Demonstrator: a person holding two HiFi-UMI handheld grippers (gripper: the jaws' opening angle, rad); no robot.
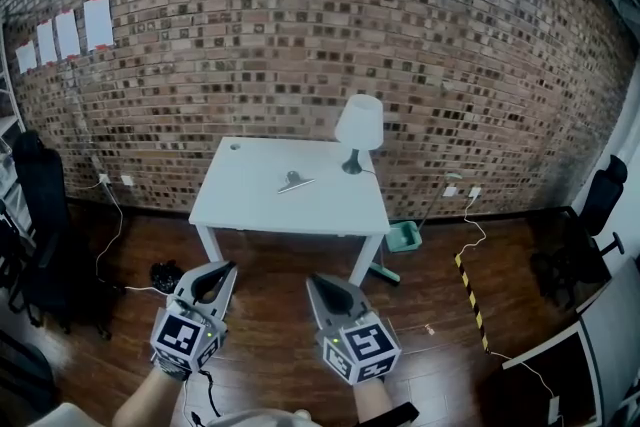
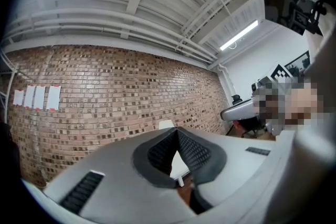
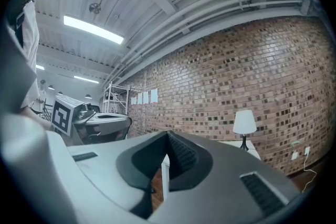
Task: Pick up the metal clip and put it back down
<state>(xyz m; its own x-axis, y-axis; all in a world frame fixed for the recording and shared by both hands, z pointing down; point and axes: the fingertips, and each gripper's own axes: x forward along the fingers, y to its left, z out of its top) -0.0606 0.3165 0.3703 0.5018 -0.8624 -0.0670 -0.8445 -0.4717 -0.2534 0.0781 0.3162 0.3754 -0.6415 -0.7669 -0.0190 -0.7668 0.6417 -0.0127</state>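
Far ahead, metal clip (image 1: 294, 182) on table (image 1: 240, 200) — left hand-held gripper (image 1: 230, 267), right hand-held gripper (image 1: 312, 281) both closed, empty.

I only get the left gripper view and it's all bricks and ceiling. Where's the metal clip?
Observer: In the head view the metal clip lies on the white table, left of the lamp.
Child: Are the other tongs holding anything?
Observer: No. The right gripper view shows the right tongs shut, with nothing between them.
Child: Are we close to the table?
Observer: Not yet. In the head view, wooden floor lies between the table and the left tongs and right tongs.
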